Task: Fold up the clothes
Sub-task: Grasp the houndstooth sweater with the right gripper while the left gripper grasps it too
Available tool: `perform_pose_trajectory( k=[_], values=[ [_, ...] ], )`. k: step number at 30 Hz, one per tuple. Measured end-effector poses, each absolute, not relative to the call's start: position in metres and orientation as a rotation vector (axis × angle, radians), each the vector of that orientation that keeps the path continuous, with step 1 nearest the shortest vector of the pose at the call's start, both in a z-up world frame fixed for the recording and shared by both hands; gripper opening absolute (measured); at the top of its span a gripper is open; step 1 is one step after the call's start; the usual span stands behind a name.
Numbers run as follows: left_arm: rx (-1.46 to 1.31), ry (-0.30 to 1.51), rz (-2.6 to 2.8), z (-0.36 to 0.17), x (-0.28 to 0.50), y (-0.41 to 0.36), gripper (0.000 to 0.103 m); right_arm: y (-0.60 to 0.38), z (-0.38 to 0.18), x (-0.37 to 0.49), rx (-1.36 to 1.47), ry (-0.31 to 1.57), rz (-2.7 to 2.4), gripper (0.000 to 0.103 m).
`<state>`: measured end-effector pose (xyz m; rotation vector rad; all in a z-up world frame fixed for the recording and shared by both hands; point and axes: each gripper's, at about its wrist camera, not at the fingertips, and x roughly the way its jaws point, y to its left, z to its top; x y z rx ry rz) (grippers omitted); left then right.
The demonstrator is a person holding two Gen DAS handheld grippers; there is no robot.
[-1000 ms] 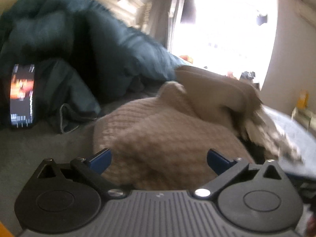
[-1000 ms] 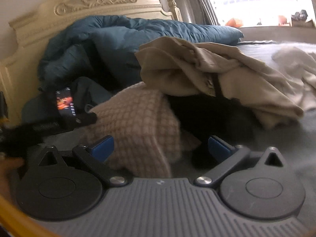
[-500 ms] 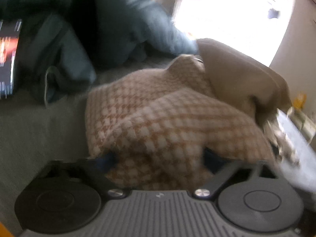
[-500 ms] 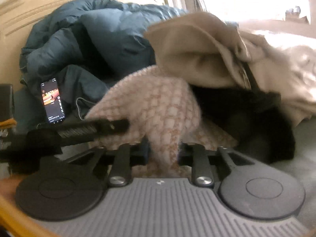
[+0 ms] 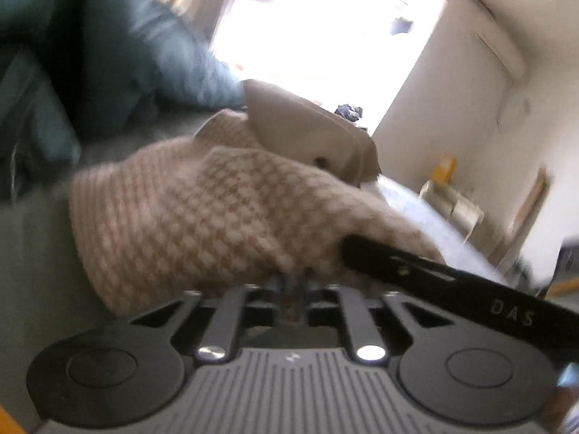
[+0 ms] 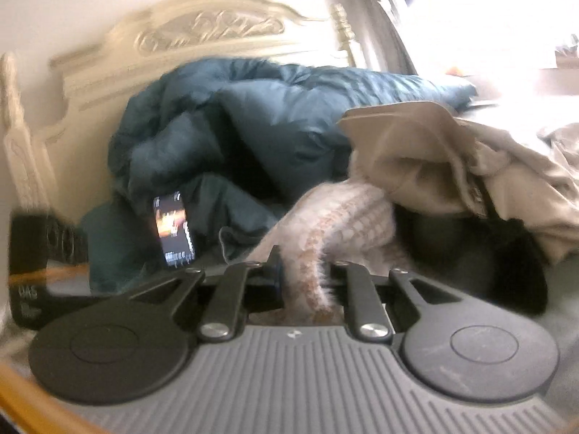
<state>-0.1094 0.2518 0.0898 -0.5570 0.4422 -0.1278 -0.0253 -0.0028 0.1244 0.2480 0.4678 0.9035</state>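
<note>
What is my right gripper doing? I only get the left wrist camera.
Observer: The right gripper is shut on a bunched fold of the checked sweater.
Operator: Is anything hiding under the beige clothes?
Observer: Yes, a black garment lies under the beige garment.
Operator: Anything I could knock?
Observer: A phone with a lit screen rests against the teal duvet, left of the sweater.
</note>
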Motion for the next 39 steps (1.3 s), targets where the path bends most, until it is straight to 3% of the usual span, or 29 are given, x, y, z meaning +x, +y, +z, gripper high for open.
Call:
perform_pose_trajectory(
  k=[1, 2, 3, 5, 13, 14, 15, 16, 17, 18, 29, 31, 35, 36, 39],
  values=[
    [-0.645, 0.434, -0.126, 0.084, -0.117, 0.262, 0.051, -0.009, 0.125, -0.020, 0.297, 0.488, 0.907, 0.013],
    [-0.738, 0.412, -0.121, 0.077, -0.127, 0.272, 0.078, -0.013, 0.128, -0.019, 0.322, 0.494, 0.913, 0.013],
    [-0.834, 0.382, -0.117, 0.069, -0.137, 0.281, 0.096, -0.015, 0.131, -0.022, 0.316, 0.484, 0.909, 0.013],
    [-1.002, 0.348, -0.117, 0.056, -0.146, 0.299, 0.100, -0.014, 0.136, -0.028, 0.287, 0.469, 0.919, 0.013],
    [-1.364, 0.316, -0.171, 0.033, -0.102, 0.309, 0.100, -0.013, 0.146, -0.055, 0.275, 0.443, 0.965, 0.013],
    [-1.396, 0.292, -0.154, 0.033, -0.095, 0.308, 0.091, -0.014, 0.147, -0.058, 0.268, 0.438, 0.972, 0.013],
    [-1.392, 0.279, -0.124, 0.034, -0.090, 0.307, 0.070, -0.016, 0.149, -0.060, 0.264, 0.434, 0.976, 0.013],
    [-1.368, 0.271, -0.087, 0.036, -0.085, 0.305, 0.059, -0.019, 0.149, -0.062, 0.261, 0.429, 0.979, 0.013],
    [-1.315, 0.268, -0.064, 0.040, -0.083, 0.303, 0.039, -0.021, 0.150, -0.063, 0.258, 0.425, 0.982, 0.013],
    [-1.220, 0.258, -0.058, 0.047, -0.084, 0.298, 0.031, -0.023, 0.151, -0.065, 0.257, 0.421, 0.988, 0.012],
    [-0.960, 0.135, -0.536, 0.090, -0.159, 0.224, 0.030, -0.100, 0.148, -0.133, 0.344, 0.361, 1.031, 0.013],
    [-0.930, 0.099, -0.642, 0.100, -0.173, 0.202, 0.024, -0.121, 0.150, -0.148, 0.368, 0.348, 0.998, 0.014],
    [-0.735, 0.013, -0.708, 0.143, -0.208, 0.157, 0.021, -0.169, 0.159, -0.181, 0.435, 0.290, 0.962, 0.014],
    [-0.707, 0.008, -0.701, 0.148, -0.212, 0.150, 0.002, -0.175, 0.163, -0.187, 0.416, 0.272, 0.951, 0.014],
    [-0.758, 0.130, -0.662, 0.141, -0.211, 0.144, 0.009, -0.187, 0.166, -0.196, 0.349, 0.239, 0.875, 0.014]
  ],
)
